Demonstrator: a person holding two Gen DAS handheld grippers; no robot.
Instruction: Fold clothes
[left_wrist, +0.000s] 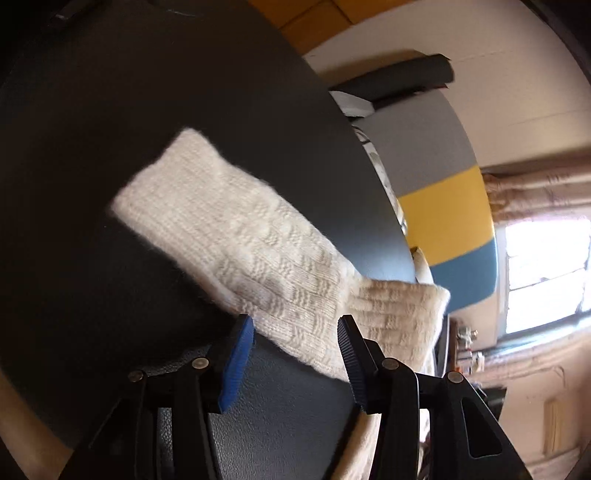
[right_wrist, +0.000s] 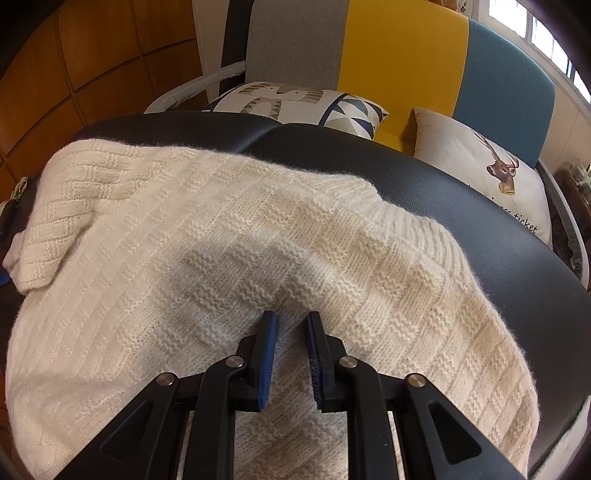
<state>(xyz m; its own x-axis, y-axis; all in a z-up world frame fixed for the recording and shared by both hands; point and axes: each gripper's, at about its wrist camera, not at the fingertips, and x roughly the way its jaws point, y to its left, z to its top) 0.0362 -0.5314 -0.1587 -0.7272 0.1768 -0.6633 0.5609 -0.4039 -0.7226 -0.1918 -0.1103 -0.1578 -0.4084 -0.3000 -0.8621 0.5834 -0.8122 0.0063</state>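
A cream knit sweater (right_wrist: 184, 229) lies spread over a black padded table (right_wrist: 517, 229), with one sleeve (right_wrist: 74, 192) folded in at the left. My right gripper (right_wrist: 291, 328) points down into the middle of the sweater. Its blue pads stand narrowly apart and pinch a ridge of the knit. In the tilted left wrist view, a sleeve (left_wrist: 229, 229) lies flat across the dark table (left_wrist: 110, 110). My left gripper (left_wrist: 295, 343) is open over the sleeve's near part, and the knit runs through the gap untouched by the pads.
Behind the table stands a sofa (right_wrist: 402, 48) with a grey, yellow and blue back. On it are a patterned cushion (right_wrist: 295, 103) and a deer cushion (right_wrist: 491, 166). Wood panelling (right_wrist: 92, 55) is at the left and a bright window (left_wrist: 546, 273) at the right.
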